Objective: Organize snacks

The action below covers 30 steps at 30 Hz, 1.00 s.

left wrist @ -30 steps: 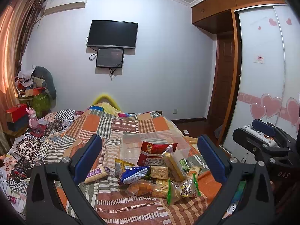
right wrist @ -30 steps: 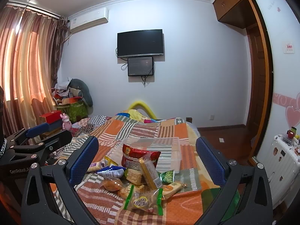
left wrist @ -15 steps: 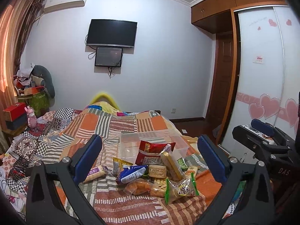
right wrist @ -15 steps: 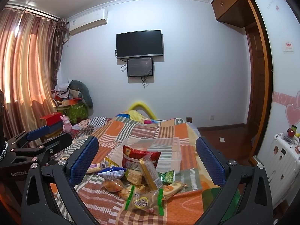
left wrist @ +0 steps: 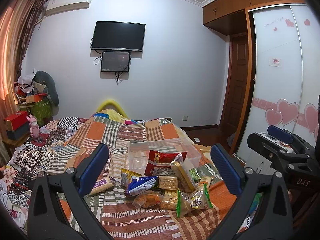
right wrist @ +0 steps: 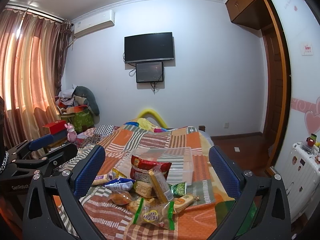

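Observation:
A heap of packaged snacks lies on the striped bedspread (left wrist: 128, 134): a red bag (left wrist: 163, 163) (right wrist: 147, 168), a blue packet (left wrist: 141, 185) (right wrist: 118, 185), a green-edged biscuit pack (left wrist: 193, 200) (right wrist: 154, 213) and a long cracker sleeve (left wrist: 183, 175) (right wrist: 160, 186). Behind the heap stands a clear plastic box (left wrist: 164, 150) (right wrist: 178, 160), with the red bag leaning on it. My left gripper (left wrist: 160, 166) is open above the near bed edge, nothing between its fingers. My right gripper (right wrist: 157, 168) is open too, and its side shows in the left wrist view (left wrist: 280, 142).
A wardrobe with heart stickers (left wrist: 280, 92) and a wooden door (left wrist: 238, 84) stand right of the bed. A white suitcase (right wrist: 300, 170) sits at the right. Cluttered boxes and a pink toy (right wrist: 71, 134) crowd the left side by the curtains (right wrist: 30, 70).
Both views have shifted only slightly; the snacks and the box lie as before, and both grippers stay open.

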Motion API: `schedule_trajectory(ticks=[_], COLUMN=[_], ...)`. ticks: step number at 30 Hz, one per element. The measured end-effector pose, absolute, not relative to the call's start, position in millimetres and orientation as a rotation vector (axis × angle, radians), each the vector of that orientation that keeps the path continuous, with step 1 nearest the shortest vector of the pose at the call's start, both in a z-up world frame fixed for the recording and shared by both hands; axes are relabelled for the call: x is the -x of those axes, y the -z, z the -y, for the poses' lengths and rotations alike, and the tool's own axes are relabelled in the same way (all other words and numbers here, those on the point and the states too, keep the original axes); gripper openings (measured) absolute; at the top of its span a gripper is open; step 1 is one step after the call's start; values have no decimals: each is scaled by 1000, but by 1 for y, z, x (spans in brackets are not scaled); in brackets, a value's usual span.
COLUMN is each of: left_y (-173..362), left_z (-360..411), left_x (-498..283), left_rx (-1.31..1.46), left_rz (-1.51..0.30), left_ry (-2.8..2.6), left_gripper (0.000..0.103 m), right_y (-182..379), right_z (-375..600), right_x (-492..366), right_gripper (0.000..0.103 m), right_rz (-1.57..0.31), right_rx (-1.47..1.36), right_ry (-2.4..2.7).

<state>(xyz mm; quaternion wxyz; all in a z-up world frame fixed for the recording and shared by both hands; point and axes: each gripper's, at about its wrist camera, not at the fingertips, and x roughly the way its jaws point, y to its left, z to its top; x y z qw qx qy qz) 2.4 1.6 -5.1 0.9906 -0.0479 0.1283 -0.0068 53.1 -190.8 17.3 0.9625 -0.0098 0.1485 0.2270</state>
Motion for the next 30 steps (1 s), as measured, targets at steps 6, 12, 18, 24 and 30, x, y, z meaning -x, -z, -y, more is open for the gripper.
schedule_trajectory(ticks=[6,12,18,24,30], left_y=[5,3,2,3,11], left_z=[-2,-1,-2,-3,-9], left_x=[-2,-2,-1,-1,-6], left_rx=[96,93,94,94,108], left_rz=[-257,-256,-257,-254,-287], left_ry=[14,16,30,40,51], left_gripper=[103,103,103,103,91], right_y=[-18,-18,-18,-17,-10], right_z=[190,189,189,188,188], right_x=[-53,-53,-53,-56,-61], right_gripper=[103,103,103,103,103], right_rz=[-298,-296,-295,-315,-336], right_rx=[21,19,19,13,8], right_ry=[-464,-467,-467,-475,-471])
